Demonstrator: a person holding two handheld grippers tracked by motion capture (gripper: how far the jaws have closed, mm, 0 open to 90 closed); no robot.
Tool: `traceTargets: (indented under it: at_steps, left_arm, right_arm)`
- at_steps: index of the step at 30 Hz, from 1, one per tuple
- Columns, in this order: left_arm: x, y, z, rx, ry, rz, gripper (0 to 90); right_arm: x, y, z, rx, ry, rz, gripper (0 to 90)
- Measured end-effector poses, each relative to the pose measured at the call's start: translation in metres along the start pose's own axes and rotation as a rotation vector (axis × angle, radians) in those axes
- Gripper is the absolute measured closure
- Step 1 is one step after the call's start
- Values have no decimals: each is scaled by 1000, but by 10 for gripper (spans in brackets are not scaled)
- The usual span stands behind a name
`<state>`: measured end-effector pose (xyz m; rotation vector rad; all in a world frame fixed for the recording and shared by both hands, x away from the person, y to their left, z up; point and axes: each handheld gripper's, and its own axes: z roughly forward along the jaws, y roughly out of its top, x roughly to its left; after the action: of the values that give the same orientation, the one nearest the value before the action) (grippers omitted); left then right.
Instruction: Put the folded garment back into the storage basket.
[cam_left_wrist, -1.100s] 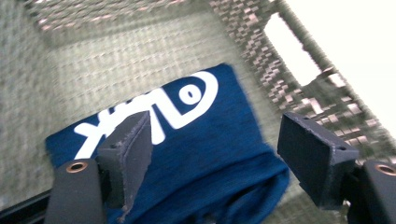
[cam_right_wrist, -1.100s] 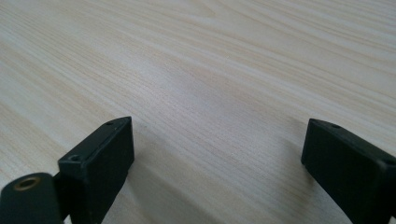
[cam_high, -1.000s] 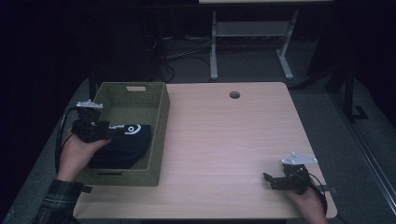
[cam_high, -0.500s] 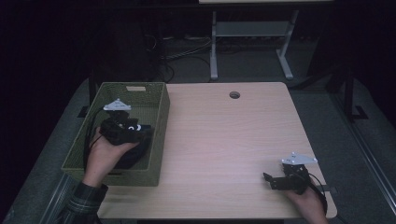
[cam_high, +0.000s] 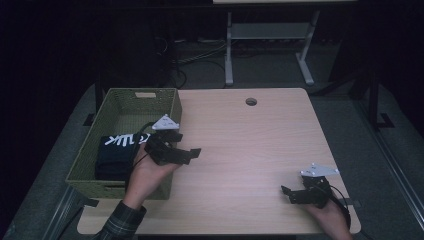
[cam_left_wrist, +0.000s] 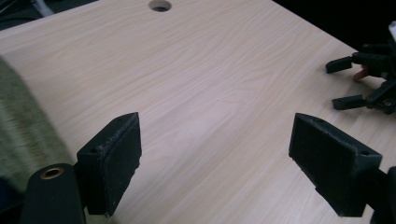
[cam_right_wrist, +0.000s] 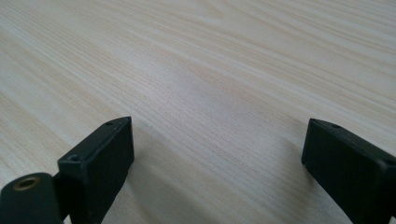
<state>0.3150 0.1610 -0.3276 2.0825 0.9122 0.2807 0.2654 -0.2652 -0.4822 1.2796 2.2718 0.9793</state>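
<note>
A green woven basket (cam_high: 86, 169) stands on the left part of the wooden table (cam_high: 250, 145), and the left gripper view catches its wall as a blurred green edge (cam_left_wrist: 18, 126). A dark folded cloth with white print (cam_high: 116, 150) lies inside it. My left gripper (cam_high: 189, 143) hovers over the basket's right wall, pointing right across the table. Its jaws (cam_left_wrist: 224, 172) have just been opening and stand wide with nothing between them. My right gripper (cam_high: 288, 195) rests near the front right edge, open (cam_right_wrist: 224, 163) over bare wood. It also appears far off in the left gripper view (cam_left_wrist: 369, 79).
A round cable hole (cam_high: 251, 101) sits near the table's far edge, also seen from the left gripper (cam_left_wrist: 160, 5). Behind the table stands a white desk frame (cam_high: 270, 45) with cables on the dark floor.
My left hand has travelled right, from above the cloth in the basket to over the basket's right wall. The cloth stays in the basket. The right gripper has kept still.
</note>
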Motion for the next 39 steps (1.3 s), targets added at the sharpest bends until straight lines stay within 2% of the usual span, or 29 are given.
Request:
traceTargets:
  at_steps: [8,15,17,19,23,26,28,33,37,39]
  left_arm:
    - [-25,-8,29,-14,-32,45,163]
    - [-38,-26,52,-30,-51,86,150]
    - [-40,-31,57,-50,-62,95,150]
    - [-40,-37,63,-52,-65,98,150]
    - [-40,-49,74,-12,-67,98,150]
    - [-39,-61,83,9,-49,122,150]
    - [-37,-69,88,12,-46,116,150]
    - [-28,-86,99,60,-27,115,150]
    - [-27,-93,104,71,-9,120,150]
    - [-28,-96,108,92,11,129,150]
  right_arm:
    - [0,0,0,1,5,-7,90]
    - [0,0,0,2,8,-8,90]
    - [0,0,0,2,8,-10,90]
    - [0,0,0,2,8,-9,90]
    - [0,0,0,2,7,-9,90]
    - [0,0,0,2,7,-9,90]
    - [0,0,0,2,7,-9,90]
    - [0,0,0,2,7,-8,90]
    - [0,0,0,1,9,-10,90]
    - [0,0,0,1,11,-11,90]
